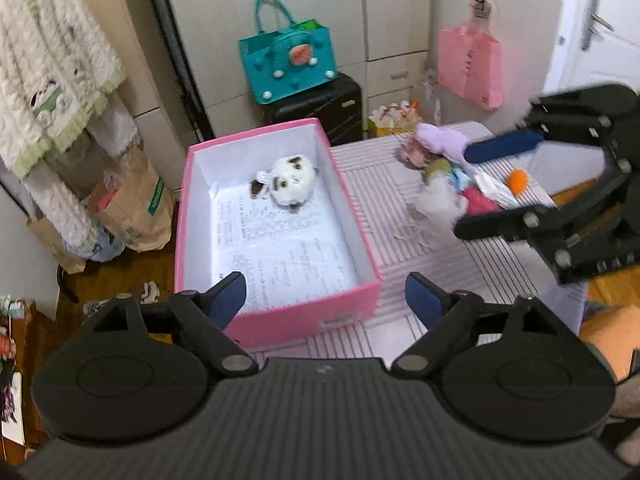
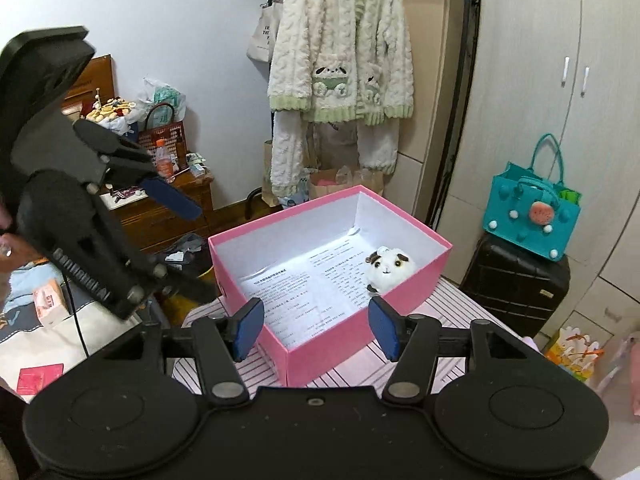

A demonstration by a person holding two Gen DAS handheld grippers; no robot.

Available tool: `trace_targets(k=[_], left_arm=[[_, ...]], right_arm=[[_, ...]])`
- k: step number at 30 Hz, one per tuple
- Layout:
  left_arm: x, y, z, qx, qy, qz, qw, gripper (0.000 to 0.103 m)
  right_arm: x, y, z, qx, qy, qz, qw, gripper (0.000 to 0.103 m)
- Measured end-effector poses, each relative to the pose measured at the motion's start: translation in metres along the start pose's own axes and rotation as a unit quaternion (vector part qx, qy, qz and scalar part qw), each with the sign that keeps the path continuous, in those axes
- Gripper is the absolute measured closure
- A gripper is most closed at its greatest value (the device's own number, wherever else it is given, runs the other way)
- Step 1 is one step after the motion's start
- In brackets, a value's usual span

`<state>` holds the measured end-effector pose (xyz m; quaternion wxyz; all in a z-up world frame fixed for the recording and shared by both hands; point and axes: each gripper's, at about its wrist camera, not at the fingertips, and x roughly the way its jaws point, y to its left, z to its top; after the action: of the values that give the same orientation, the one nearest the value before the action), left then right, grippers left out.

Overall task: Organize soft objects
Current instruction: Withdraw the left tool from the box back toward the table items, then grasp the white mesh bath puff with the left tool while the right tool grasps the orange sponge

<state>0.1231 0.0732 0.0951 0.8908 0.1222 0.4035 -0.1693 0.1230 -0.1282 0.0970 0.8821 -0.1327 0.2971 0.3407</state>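
The left tongs (image 1: 324,300) hang released over the near end of the pink box (image 1: 362,256), nothing between the blue pads; the right tongs (image 2: 316,330) are likewise spread wide and bare, poised at the box's near corner. Inside the box, on printed paper (image 1: 280,256), lies one white plush animal with dark patches (image 1: 290,184) — tucked toward the far end. The box stands on the striped tabletop (image 1: 400,216); beside it, well apart from the plush, sits a heap of soft toys (image 1: 452,176) — purple, white, pink, an orange ball.
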Motion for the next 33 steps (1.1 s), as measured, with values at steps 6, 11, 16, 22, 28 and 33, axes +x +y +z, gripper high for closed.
trace_targets(k=[6,11,16,22,28,33], left_arm=[[-0.012,-0.037,-0.017,0.043,-0.003,-0.015,0.999,0.014],[-0.017,-0.07,-0.03,0.085,-0.015,-0.026,0.9959,0.01],[-0.008,-0.095,-0.04,0.114,-0.017,-0.059,0.9916,0.01],[0.019,-0.103,-0.045,0.105,0.003,-0.113,0.9881,0.01],[0.05,-0.103,-0.048,0.076,-0.005,-0.149,0.9859,0.012],[0.077,-0.108,-0.043,0.053,-0.027,-0.177,0.9824,0.012]], right_arm=[[-0.016,0.001,-0.019,0.015,0.008,-0.008,1.0,0.037],[-0.026,0.001,-0.04,0.019,0.031,-0.024,0.999,0.037],[-0.038,0.0,-0.065,0.028,0.053,-0.05,0.997,0.035],[-0.049,-0.011,-0.098,0.054,0.064,-0.071,0.994,0.032],[-0.049,-0.024,-0.136,0.077,0.037,-0.058,0.995,0.026],[-0.038,-0.034,-0.16,0.075,0.028,-0.075,0.994,0.026]])
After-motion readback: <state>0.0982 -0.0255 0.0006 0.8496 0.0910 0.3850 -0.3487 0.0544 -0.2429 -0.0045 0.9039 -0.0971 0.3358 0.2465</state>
